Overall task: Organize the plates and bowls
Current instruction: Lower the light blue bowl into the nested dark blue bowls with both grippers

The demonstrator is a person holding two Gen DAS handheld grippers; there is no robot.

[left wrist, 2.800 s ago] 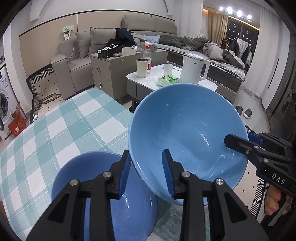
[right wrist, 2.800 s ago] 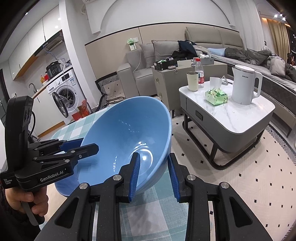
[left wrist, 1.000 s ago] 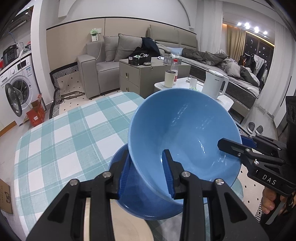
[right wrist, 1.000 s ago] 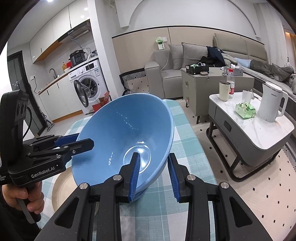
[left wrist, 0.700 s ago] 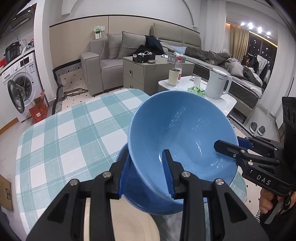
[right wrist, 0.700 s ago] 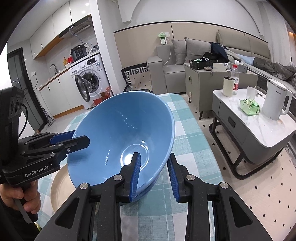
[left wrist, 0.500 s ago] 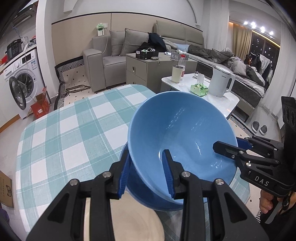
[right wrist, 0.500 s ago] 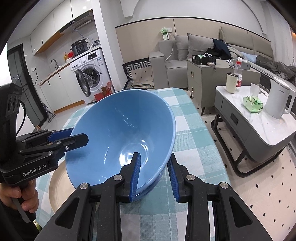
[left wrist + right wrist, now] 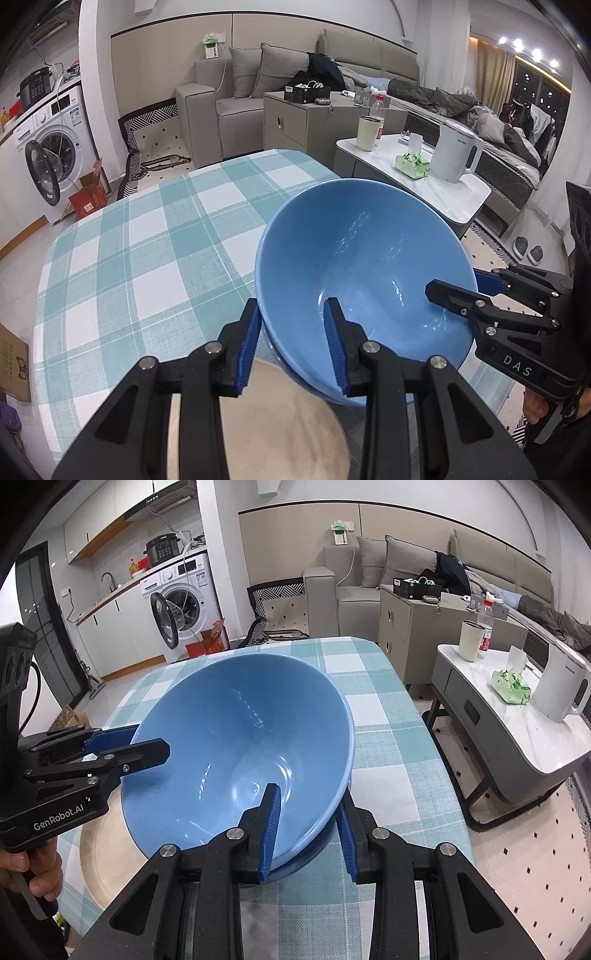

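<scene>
Both grippers, left gripper and right gripper, were clamped on opposite rims of the top blue bowl, nested in the lower bowl beside the beige plate. Probably best to lower it level, then let go together.

Even indoor light, sharp focus, fisheye bending, dark vignetted corners

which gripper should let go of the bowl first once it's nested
Probably the left. Both grippers clamp the top bowl, but the left gripper sits low over the beige plate, crowding it. The right gripper holds the table-edge side and can steady it.
</scene>
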